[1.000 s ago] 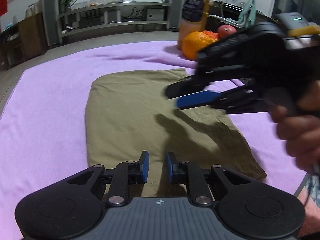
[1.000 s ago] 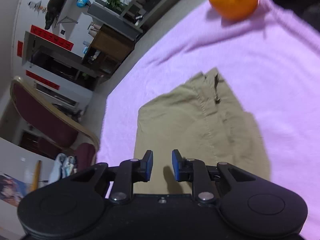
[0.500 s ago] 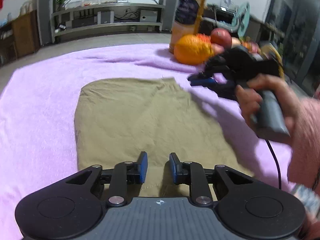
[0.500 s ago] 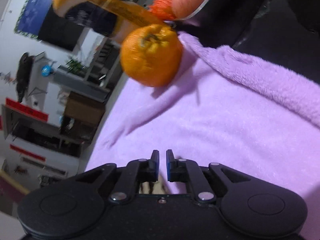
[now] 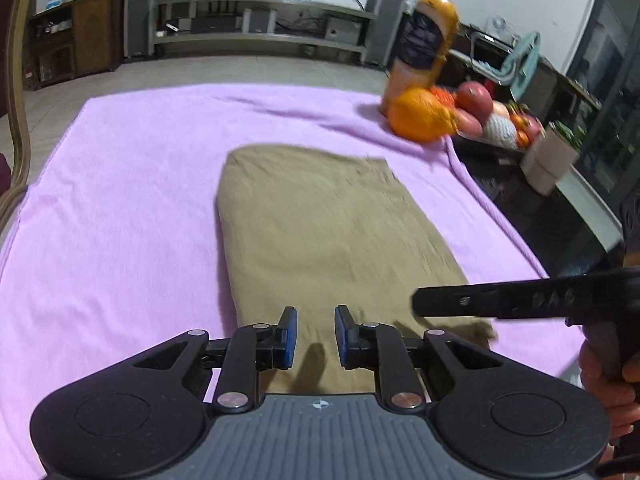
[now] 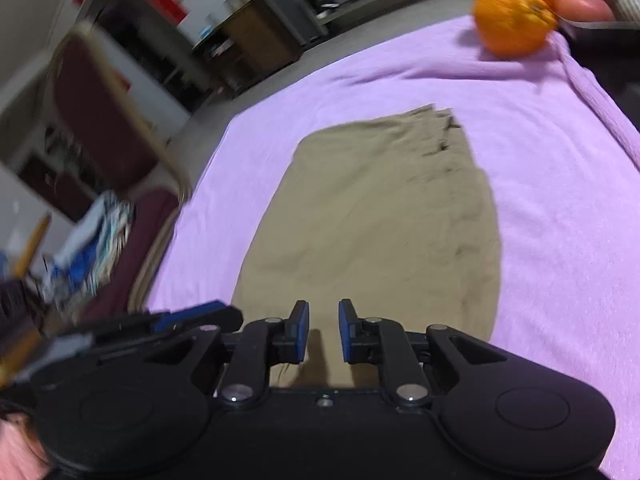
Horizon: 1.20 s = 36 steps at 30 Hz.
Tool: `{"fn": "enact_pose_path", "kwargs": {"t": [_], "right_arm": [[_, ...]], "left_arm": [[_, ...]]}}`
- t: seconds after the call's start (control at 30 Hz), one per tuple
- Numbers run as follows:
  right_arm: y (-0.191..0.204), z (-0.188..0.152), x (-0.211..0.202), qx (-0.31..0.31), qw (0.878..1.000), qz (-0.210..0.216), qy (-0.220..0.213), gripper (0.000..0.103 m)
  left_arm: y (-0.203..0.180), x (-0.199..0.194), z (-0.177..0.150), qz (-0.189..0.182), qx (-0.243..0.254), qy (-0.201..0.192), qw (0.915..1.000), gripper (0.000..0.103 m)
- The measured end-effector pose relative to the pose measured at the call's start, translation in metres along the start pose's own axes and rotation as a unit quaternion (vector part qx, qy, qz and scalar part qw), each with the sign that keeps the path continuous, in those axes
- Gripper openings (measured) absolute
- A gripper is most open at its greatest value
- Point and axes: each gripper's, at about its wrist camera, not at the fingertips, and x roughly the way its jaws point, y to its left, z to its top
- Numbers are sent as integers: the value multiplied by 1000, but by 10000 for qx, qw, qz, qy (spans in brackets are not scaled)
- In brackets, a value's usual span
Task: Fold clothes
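Over the near hem of the khaki garment (image 5: 332, 232), at six o'clock on the purple blanket (image 5: 120, 200), you are holding your left gripper (image 5: 315, 334) part-open and empty, while your right gripper (image 6: 323, 332), which a moment ago was reaching toward the orange (image 6: 512, 20) at one o'clock, is now hovering beside it, also part-open and gripping nothing. The woven cloth is lying flat as a smooth, doubled oblong on the fluffy pile, so you are either lining up another fold or finishing.

Your two wrist cameras are looking forward along their fingers, both sharing the khaki garment (image 5: 328, 232) at frame centre on the purple blanket (image 6: 560, 200).
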Motion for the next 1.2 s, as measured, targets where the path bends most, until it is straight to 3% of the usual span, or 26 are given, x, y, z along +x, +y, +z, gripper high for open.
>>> {"fn": "enact_pose_path", "kwargs": {"t": [0.1,0.2,0.27,0.37,0.43,0.5,0.57,0.7,0.9,0.97,1.2], "right_arm": [[18,-14,9,-907,9946,-461,207,22],[14,-26,8,-1293,9856,-1073,195,19],[12,-25,-6,-1055,9864,-1249,158,12],[12,-26,-29,-761,9900,-1175,-143,14],[15,-29,-35,-758,9905,-1098,-316,14],[10,-32,-21,-719,9896,-1241,-100,14],[5,-36,-8,-678,9880,-1382,114,11],[6,-30,-24,-415,9917,-1214,52,16],[-15,-9,-68,628,9962,-358,-486,41],[-28,-2,-71,993,9931,-142,-608,56],[-95,6,-40,2378,9702,47,-451,59]], "left_arm": [[-3,25,-18,106,150,497,9986,18],[-11,24,-23,299,476,451,9974,18],[-7,14,-23,299,337,402,9982,18],[6,-8,-22,180,-61,118,9998,18],[10,-4,-25,304,-140,220,9992,18],[12,8,-29,518,-137,454,9975,18],[13,16,-32,664,-34,541,9963,25],[17,-2,-26,790,-136,372,9961,27],[50,-27,2,590,-877,-48,9944,59],[59,-16,6,480,-1117,45,9926,66],[92,23,21,92,-1952,371,9800,69]]}}
